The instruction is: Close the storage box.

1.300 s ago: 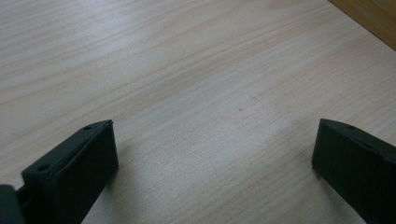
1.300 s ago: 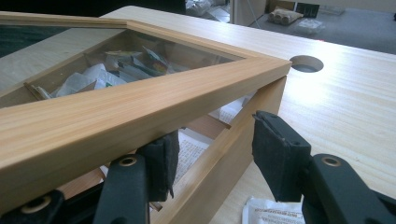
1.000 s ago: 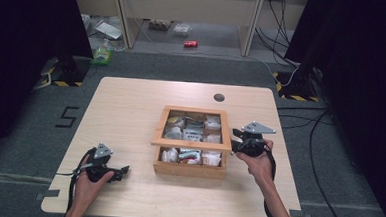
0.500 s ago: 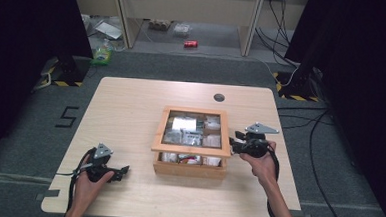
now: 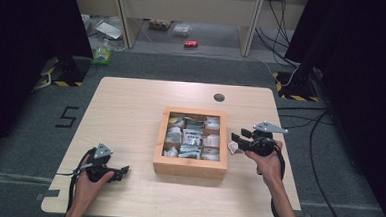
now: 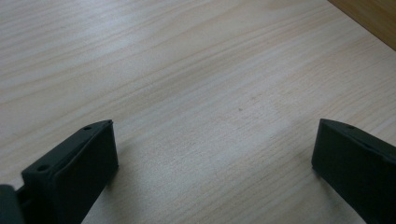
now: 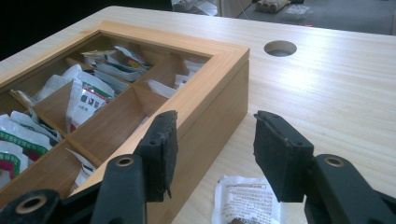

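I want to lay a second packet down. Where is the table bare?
Bare wood lies between the wooden box and the table's left edge, and behind the box up to the round hole. Right of the box is crowded: a packet lies under the right tongs.

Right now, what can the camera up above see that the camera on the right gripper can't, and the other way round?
The high view alone takes in the left gripper resting low on the table, both forearms and the floor beyond. The right gripper view alone gives a close look at its own open pads with a white packet lying on the table just below them. Both show the wooden box of packets and the round hole in the table.
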`<state>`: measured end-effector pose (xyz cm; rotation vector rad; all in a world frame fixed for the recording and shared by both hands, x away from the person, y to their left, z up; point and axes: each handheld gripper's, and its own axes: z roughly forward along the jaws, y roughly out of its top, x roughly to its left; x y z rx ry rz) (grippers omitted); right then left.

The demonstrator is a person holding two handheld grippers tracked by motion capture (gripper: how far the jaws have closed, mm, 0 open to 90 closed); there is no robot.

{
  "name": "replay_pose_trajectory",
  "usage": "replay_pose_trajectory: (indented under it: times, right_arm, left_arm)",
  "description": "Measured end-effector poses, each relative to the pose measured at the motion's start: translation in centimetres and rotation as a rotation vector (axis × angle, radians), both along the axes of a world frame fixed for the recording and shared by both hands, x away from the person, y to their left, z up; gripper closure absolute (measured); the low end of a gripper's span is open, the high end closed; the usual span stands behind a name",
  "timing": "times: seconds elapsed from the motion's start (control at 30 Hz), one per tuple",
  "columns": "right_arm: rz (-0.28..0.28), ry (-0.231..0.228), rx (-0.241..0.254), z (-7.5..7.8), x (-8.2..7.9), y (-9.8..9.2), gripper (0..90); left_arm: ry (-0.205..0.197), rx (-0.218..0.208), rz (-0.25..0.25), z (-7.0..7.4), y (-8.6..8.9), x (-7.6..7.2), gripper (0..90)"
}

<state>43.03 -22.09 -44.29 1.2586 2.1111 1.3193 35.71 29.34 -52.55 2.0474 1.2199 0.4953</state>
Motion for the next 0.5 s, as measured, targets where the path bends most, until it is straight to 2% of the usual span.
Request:
replay_pose_trajectory:
  times: [0.2,0.37,0.5]
  right_arm:
    - [-0.028,0.018,0.001,-0.3,0.3,-0.8,44.6]
    - [-0.077,0.04,0.001,-0.5,0.6,-1.7,36.0]
    - [-0.106,0.077,0.006,-1.1,1.0,-2.6,31.3]
  left_arm:
    - [0.0,0.001,0.0,0.0,0.0,0.0,0.0]
    - [0.0,0.001,0.0,0.0,0.0,0.0,0.0]
    - [0.0,0.0,0.0,0.0,0.0,0.0,0.0]
